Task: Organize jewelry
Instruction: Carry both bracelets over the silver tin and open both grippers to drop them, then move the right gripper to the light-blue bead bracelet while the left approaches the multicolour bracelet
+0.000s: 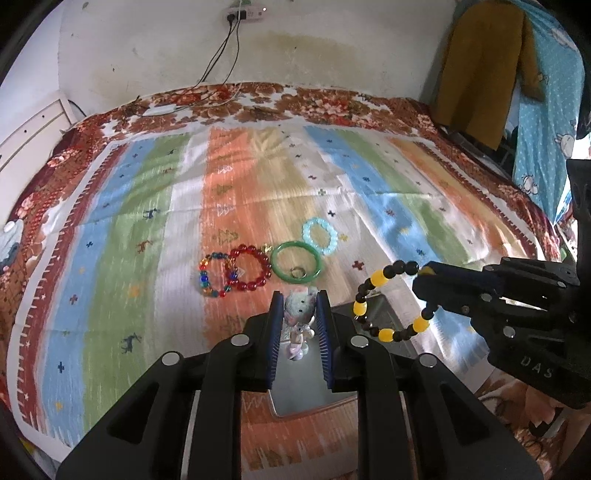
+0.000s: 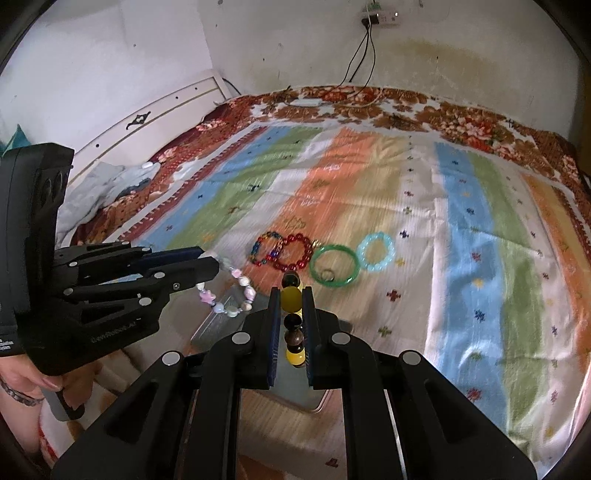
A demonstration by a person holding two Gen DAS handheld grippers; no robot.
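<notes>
My left gripper (image 1: 300, 295) is shut on a pastel pink-and-white bead bracelet (image 1: 298, 325), which hangs over a grey metal tray (image 1: 384, 314); the bracelet also shows in the right wrist view (image 2: 231, 291). My right gripper (image 2: 291, 295) is shut on a yellow-and-black bead bracelet (image 2: 293, 321), seen hanging from it in the left wrist view (image 1: 388, 299). On the striped cloth lie in a row a multicoloured bead bracelet (image 1: 216, 275), a red bead bracelet (image 1: 249, 267), a green bangle (image 1: 297, 266) with a small ring (image 1: 297, 272) inside it, and a light blue bracelet (image 1: 319, 236).
The striped cloth (image 1: 147, 240) covers a bed with a floral sheet (image 1: 258, 103). A wall with a power strip (image 1: 243, 13) and cables stands behind. A white headboard (image 2: 155, 122) is at the left. Clothes (image 1: 480, 66) hang at the right.
</notes>
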